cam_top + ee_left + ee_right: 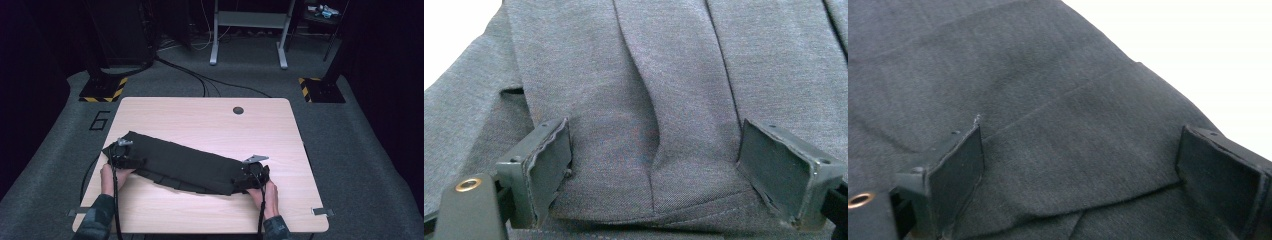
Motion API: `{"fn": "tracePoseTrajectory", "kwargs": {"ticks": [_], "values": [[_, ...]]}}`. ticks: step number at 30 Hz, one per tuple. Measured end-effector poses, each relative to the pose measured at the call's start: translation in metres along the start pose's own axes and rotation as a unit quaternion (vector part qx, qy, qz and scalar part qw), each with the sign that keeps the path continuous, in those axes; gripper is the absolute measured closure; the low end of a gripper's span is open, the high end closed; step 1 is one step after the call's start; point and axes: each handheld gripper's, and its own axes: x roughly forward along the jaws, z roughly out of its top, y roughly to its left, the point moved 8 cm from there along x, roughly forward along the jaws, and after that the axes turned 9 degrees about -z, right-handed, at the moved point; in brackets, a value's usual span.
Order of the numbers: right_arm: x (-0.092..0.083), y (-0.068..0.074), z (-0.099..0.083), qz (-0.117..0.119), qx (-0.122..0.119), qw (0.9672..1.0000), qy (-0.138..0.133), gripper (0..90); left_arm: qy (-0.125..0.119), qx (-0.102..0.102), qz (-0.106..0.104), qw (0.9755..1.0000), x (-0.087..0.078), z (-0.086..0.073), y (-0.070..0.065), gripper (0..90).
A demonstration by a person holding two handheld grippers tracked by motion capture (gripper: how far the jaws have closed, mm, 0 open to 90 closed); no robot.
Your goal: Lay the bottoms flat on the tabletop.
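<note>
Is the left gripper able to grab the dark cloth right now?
Probably yes. The left gripper stands open with a fold of the dark cloth lying right between its jaws, and nothing sits in the way on the table.

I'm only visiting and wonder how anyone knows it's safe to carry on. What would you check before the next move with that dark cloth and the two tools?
1. Left tool jaws open: ok, they stand wide apart.
2. Right tool jaws open: ok, wide apart too.
3. Cloth between each pair of jaws: ok, a hemmed edge of the dark pleated garment lies between both pairs, not pinched.
4. One tool at each end of the garment: ok in the high view.
5. Garment fully on the table: ok, no part hangs over.
6. Only one layer in reach of each tool: cannot tell, folds overlap there.
</note>
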Motion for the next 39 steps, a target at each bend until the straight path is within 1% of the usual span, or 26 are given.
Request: {"fn": "tracePoseTrajectory", "kwargs": {"ticks": [2, 3, 5, 7, 8, 11, 13, 15, 17, 18, 19, 20, 21, 22, 23, 26, 27, 28, 29, 30, 31, 33, 35, 36, 38, 39], "values": [[0.000, -0.003, -0.001, 0.000, 0.008, 1.0000, 0.004, 4.7, -0.002, 0.003, -0.003, 1.0000, -0.001, -0.002, -0.003, 14.1], [0.000, -0.006, -0.001, -0.003, 0.005, 1.0000, 0.004, 4.4, -0.004, 0.003, -0.001, 1.0000, -0.001, -0.002, -0.004, 14.3], [0.001, -0.011, -0.001, -0.003, 0.006, 0.9999, 0.010, 4.0, -0.008, 0.003, -0.007, 0.9999, -0.003, -0.007, -0.011, 14.3], [0.001, -0.016, -0.003, 0.005, 0.014, 0.9998, 0.012, 3.5, -0.012, 0.001, -0.009, 0.9999, -0.005, -0.011, -0.016, 14.3], [0.002, -0.020, -0.003, 0.000, 0.015, 0.9998, 0.012, 3.4, -0.013, 0.001, -0.006, 0.9999, -0.006, -0.013, -0.019, 14.3], [0.001, -0.027, -0.004, -0.004, 0.018, 0.9997, 0.016, 3.5, -0.008, 0.002, -0.011, 0.9999, -0.009, -0.018, -0.028, 14.3], [0.000, -0.032, -0.005, -0.007, 0.019, 0.9996, 0.018, 3.5, -0.013, 0.005, -0.009, 0.9999, -0.010, -0.022, -0.036, 14.3], [-0.001, -0.038, -0.006, -0.014, 0.027, 0.9993, 0.020, 3.6, -0.012, 0.012, -0.012, 0.9998, -0.012, -0.024, -0.044, 14.3], [0.000, -0.043, -0.007, -0.018, 0.027, 0.9993, 0.017, 3.5, -0.011, 0.018, -0.016, 0.9996, -0.012, -0.026, -0.050, 14.3], [-0.001, -0.046, -0.008, -0.019, 0.031, 0.9992, 0.018, 3.4, -0.016, 0.020, -0.016, 0.9995, -0.012, -0.028, -0.055, 14.3], [0.000, -0.051, -0.008, -0.023, 0.034, 0.9991, 0.015, 3.4, -0.015, 0.021, -0.019, 0.9995, -0.013, -0.029, -0.058, 14.3], [-0.001, -0.052, -0.009, -0.021, 0.038, 0.9989, 0.019, 3.4, -0.018, 0.021, -0.021, 0.9994, -0.013, -0.029, -0.061, 14.3], [-0.001, -0.056, -0.009, -0.025, 0.036, 0.9989, 0.015, 3.4, -0.021, 0.023, -0.019, 0.9993, -0.013, -0.031, -0.065, 14.3], [-0.001, -0.059, -0.010, -0.031, 0.037, 0.9987, 0.015, 3.4, -0.019, 0.024, -0.022, 0.9993, -0.013, -0.032, -0.069, 14.3], [-0.002, -0.062, -0.011, -0.034, 0.043, 0.9984, 0.017, 3.4, -0.023, 0.029, -0.022, 0.9991, -0.013, -0.033, -0.072, 14.3], [-0.004, -0.071, -0.014, -0.044, 0.046, 0.9979, 0.015, 3.4, -0.025, 0.037, -0.030, 0.9985, -0.015, -0.038, -0.087, 14.3], [-0.005, -0.075, -0.016, -0.047, 0.054, 0.9973, 0.015, 3.4, -0.026, 0.040, -0.032, 0.9983, -0.015, -0.039, -0.091, 14.3], [-0.005, -0.077, -0.017, -0.047, 0.056, 0.9972, 0.013, 3.4, -0.029, 0.050, -0.033, 0.9978, -0.016, -0.040, -0.096, 14.3], [-0.006, -0.081, -0.019, -0.048, 0.062, 0.9968, 0.012, 3.5, -0.029, 0.054, -0.035, 0.9975, -0.017, -0.041, -0.098, 14.3], [-0.007, -0.083, -0.019, -0.050, 0.063, 0.9968, 0.009, 3.9, -0.034, 0.059, -0.032, 0.9971, -0.017, -0.041, -0.100, 14.2], [-0.008, -0.083, -0.020, -0.046, 0.066, 0.9967, 0.010, 4.8, -0.039, 0.058, -0.033, 0.9970, -0.018, -0.040, -0.100, 14.2], [-0.015, -0.083, -0.019, -0.036, 0.069, 0.9970, -0.007, 7.1, -0.044, 0.054, -0.040, 0.9968, -0.025, -0.039, -0.099, 14.2], [-0.025, -0.081, -0.016, -0.030, 0.076, 0.9964, -0.022, 7.9, -0.059, 0.046, -0.041, 0.9964, -0.036, -0.037, -0.095, 14.0], [-0.032, -0.080, -0.015, -0.023, 0.072, 0.9966, -0.035, 8.9, -0.065, 0.043, -0.042, 0.9961, -0.041, -0.036, -0.093, 14.0], [-0.044, -0.076, -0.015, -0.022, 0.064, 0.9966, -0.048, 9.7, -0.081, 0.038, -0.037, 0.9953, -0.053, -0.037, -0.089, 13.8], [-0.049, -0.072, -0.015, -0.020, 0.064, 0.9964, -0.052, 10.2, -0.082, 0.035, -0.037, 0.9953, -0.060, -0.038, -0.086, 13.9]]}}
